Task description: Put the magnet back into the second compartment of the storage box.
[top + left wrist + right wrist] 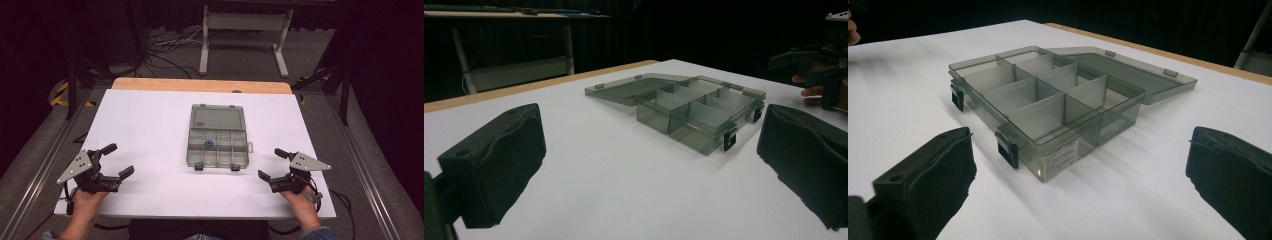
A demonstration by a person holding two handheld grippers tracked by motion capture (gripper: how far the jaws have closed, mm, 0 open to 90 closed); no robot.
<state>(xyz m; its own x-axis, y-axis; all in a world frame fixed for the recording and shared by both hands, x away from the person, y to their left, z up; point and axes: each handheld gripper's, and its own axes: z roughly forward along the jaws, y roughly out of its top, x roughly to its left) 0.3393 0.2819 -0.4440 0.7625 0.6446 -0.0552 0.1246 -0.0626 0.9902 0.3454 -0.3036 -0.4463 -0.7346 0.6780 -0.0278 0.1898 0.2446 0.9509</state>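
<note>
We see a white table top (150, 125) with a wooden far edge (200, 85), a white metal stand (245, 30) behind, black cables (165, 47) on grey floor (30, 150)

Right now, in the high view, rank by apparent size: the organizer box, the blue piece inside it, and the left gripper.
1. Organizer box, lid open flat, largest.
2. Left gripper, plainly smaller, though it sits nearer the camera, which flatters it.
3. Blue piece, a tiny dot in one compartment, smallest.
</note>
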